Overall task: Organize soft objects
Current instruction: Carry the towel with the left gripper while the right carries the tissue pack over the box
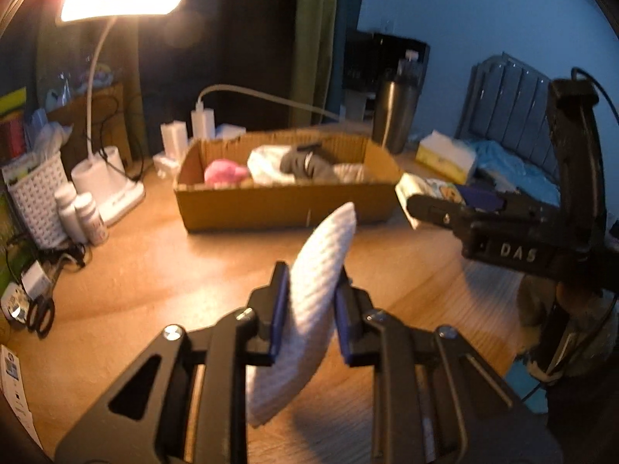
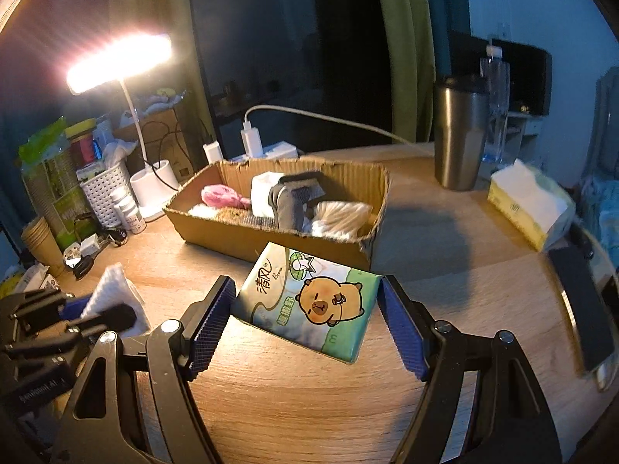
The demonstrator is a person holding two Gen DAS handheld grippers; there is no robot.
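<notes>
1. Claws first — the left claw is clamped on a white pad, pinched across its thin middle so both ends stick out free; the right claw stands wide, its pads against the two sides of a tissue pack, which looks lifted off the surface.
2. Box — the open cardboard tray sits just beyond both claws, already holding a pink toy, a grey sock and white cloths. It seems the goal for both loads.
3. Pack: being the wider load, it wants the bare near-right part of the box. Keep it flat and clear the near wall before letting go.
4. Pad: it is floppy, so I would carry it high, tip it over the rim — then part the claw only once it is inside.
5. Keep the two claws well apart on the way in.
</notes>
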